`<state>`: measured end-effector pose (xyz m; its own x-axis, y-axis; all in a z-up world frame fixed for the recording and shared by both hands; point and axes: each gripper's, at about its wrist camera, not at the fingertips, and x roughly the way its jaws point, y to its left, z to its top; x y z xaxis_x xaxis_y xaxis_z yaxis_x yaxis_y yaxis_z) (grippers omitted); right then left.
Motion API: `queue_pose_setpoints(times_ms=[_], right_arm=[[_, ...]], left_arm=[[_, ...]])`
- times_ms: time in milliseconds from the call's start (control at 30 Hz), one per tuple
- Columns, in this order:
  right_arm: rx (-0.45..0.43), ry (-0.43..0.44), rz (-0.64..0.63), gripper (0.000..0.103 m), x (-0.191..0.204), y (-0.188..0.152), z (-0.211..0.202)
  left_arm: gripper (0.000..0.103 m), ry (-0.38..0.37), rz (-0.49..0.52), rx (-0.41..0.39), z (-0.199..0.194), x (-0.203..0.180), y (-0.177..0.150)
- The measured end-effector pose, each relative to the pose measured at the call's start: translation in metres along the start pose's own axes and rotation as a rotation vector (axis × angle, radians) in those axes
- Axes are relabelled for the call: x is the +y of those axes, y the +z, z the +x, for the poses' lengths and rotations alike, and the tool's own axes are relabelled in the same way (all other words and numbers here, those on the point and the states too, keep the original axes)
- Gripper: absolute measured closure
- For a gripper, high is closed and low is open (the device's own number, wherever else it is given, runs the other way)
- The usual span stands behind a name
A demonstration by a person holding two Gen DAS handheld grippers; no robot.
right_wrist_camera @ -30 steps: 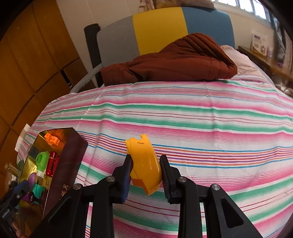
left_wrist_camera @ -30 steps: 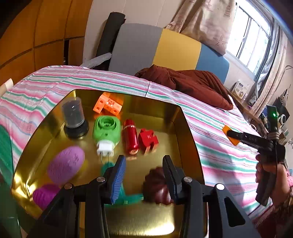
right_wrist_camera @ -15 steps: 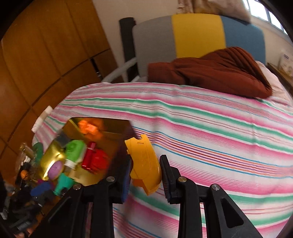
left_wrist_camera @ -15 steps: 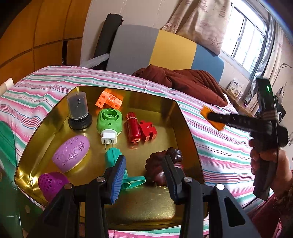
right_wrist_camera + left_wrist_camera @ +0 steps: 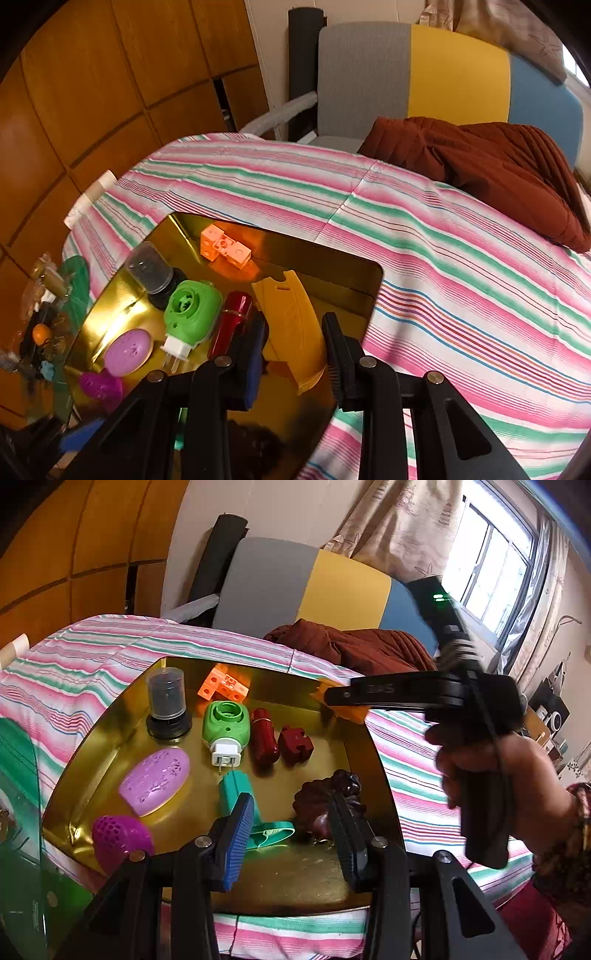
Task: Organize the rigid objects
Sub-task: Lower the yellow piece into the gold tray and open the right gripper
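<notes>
— Yellow plastic piece (image 5: 295, 325): where is it?
— Clamped in my right hand-held gripper (image 5: 293, 356), over the gold tray (image 5: 288, 878) on the bed (image 5: 443, 258).
— And your left hand-held gripper (image 5: 291, 834)?
— Jaws apart, holding nothing, I think; the teal piece (image 5: 236, 786) lies beyond it.

striped bed (image 5: 461, 258) (pink, green) under gold tray (image 5: 303, 871), brown blanket (image 5: 491, 162)

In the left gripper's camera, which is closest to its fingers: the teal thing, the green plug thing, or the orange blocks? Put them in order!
From the left gripper, nearest first:
1. Teal thing: right at the fingertips, partly behind the blue pad.
2. Green plug thing: middle of the gold tray, prongs pointing toward the gripper.
3. Orange blocks: at the tray's far edge.
</notes>
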<state>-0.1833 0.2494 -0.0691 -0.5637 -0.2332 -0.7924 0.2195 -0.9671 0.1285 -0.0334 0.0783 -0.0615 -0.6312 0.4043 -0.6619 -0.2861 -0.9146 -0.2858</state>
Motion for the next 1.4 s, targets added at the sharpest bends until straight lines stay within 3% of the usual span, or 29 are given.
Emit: queue_pose_setpoints(times_ms=[300,667,933,1400], right_arm=[[0.062,-0.085,-0.033,0.073,0.004,0.009,0.035],[0.059,-0.164,-0.08,0.072,0.006,0.009,0.051],[0.039,-0.157,-0.055,0.071,-0.001,0.008,0.043],[-0.004,-0.136,-0.036,0.056,0.011,-0.019,0.0]], left_arm=[[0.061,0.001,-0.011,0.014,-0.001,0.008,-0.003],[0.061,0.022,-0.004,0.032,0.006,0.009,-0.005],[0.061,0.036,0.003,0.042,0.008,0.005,-0.005],[0.058,0.141,0.034,0.046,-0.003,-0.004,-0.008]])
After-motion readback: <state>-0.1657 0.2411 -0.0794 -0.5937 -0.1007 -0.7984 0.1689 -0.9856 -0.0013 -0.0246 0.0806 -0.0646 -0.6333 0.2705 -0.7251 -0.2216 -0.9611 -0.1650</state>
